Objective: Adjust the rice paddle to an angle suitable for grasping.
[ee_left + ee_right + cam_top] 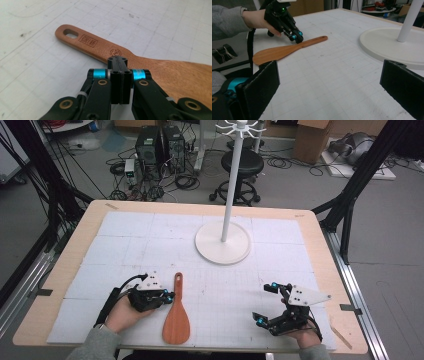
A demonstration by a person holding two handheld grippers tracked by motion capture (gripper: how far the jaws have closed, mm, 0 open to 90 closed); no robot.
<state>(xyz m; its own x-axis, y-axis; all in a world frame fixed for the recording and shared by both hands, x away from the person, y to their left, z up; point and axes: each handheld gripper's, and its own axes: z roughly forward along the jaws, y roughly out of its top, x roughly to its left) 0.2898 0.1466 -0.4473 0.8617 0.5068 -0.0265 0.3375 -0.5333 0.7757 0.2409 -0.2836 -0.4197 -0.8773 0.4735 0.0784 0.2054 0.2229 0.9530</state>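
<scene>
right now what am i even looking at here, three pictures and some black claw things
A person sits at a table holding a hand-held gripper in each hand: two black jaws worked by hand. The high view looks down from above. The other two pictures come from cameras riding on each gripper, looking along its jaws.

On the table lie a wooden rice paddle and a white stand with a round base and hooks on top.

The left hand-held gripper is shut, its tips at the paddle's handle, holding nothing. The right hand-held gripper is open and empty.

Smooth reddish wooden spatula [150, 65] on matt white gridded mat [37, 75]
</scene>
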